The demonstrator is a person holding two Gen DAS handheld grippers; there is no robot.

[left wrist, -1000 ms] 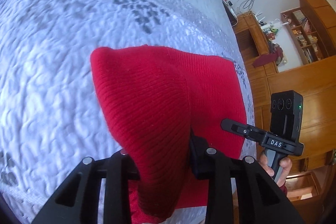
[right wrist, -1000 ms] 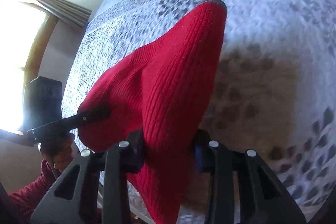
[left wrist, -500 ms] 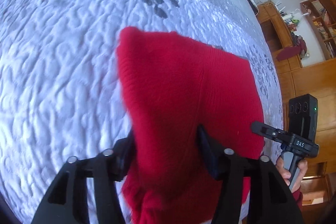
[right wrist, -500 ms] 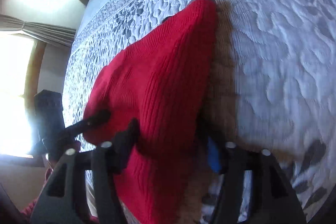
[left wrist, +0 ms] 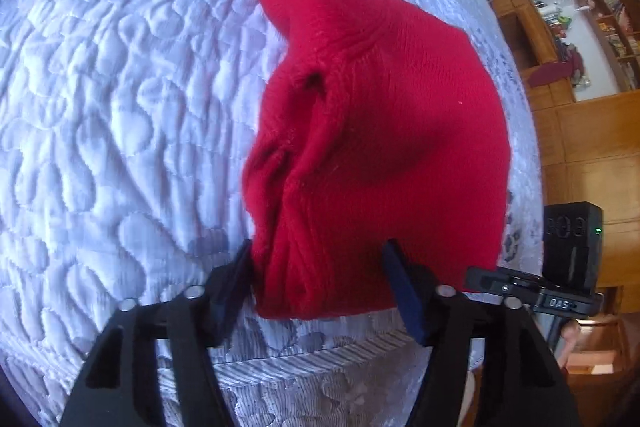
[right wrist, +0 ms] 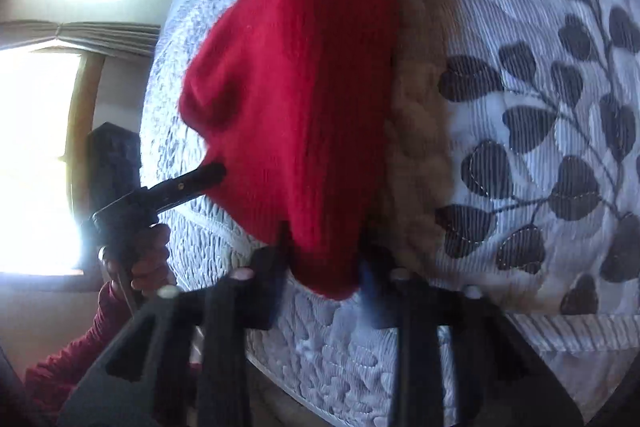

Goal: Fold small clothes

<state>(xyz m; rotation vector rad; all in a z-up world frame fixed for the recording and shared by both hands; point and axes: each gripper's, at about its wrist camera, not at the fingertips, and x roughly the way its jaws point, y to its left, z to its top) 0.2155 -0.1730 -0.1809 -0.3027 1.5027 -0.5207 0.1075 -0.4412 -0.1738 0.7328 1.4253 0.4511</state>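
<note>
A red knit garment [left wrist: 380, 131] lies bunched on the white quilted bed [left wrist: 120, 107], its near edge close to the bed's front edge. My left gripper [left wrist: 320, 267] straddles the garment's near left corner. Its jaws are closing, but the blue pad [left wrist: 400, 291] on the right still shows its bare face, so the cloth sits loose between them. In the right wrist view my right gripper [right wrist: 324, 259] is closing on the garment's [right wrist: 300, 75] near right corner, and the pads pinch a narrow bunch of cloth. The left gripper [right wrist: 192, 183] shows there at the garment's far side.
The quilt [right wrist: 520, 107] has dark leaf prints on the right and a striped border along the front edge. A hand [right wrist: 148, 255] with a red sleeve [right wrist: 60, 367] holds the left gripper. Wooden cabinets and shelves [left wrist: 580, 147] stand beyond the bed, and a bright window [right wrist: 32, 147] is at the left.
Both grippers came down toward the bed and the hanging garment settled onto the quilt. Both sets of jaws spread wider; the right ones then narrowed again on the cloth.
</note>
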